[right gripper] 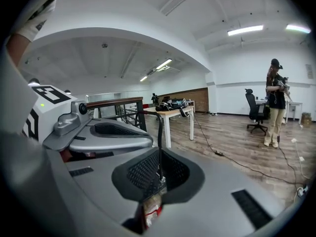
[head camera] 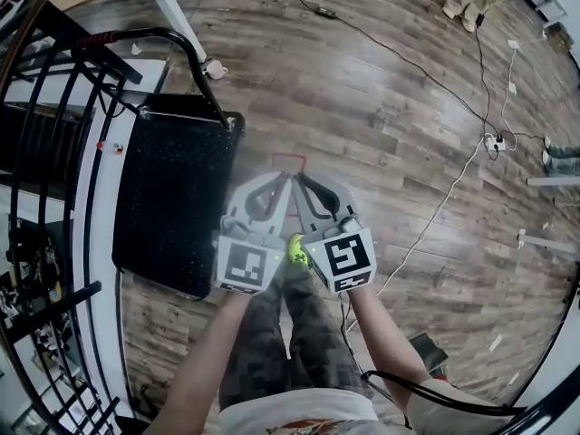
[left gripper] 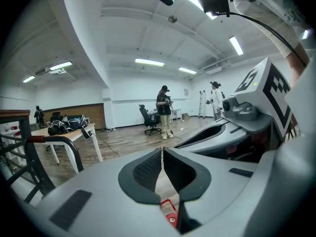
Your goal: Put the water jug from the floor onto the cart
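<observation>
The floor is being shown as brown wood planking with a dull sheen. The cart deck is being seen as matt black and finely textured, and its handle as smooth, glossy black tubing. The left gripper and right gripper are being shown in smooth matt grey plastic, with black ribbed pads.

Loads of open wood floor ahead and out to the right, so that's the easy way through. What's lying there is flat: a white cable snaking across and a black cable further out.

The left side is tight. The black cart sits just beside the left gripper, with its handle arching up at the far end. A black railing walls off everything past it, and a white table leg stands beyond the cart.

The left gripper and right gripper sit side by side, tips nearly touching, so there's no passing between those 2.
</observation>
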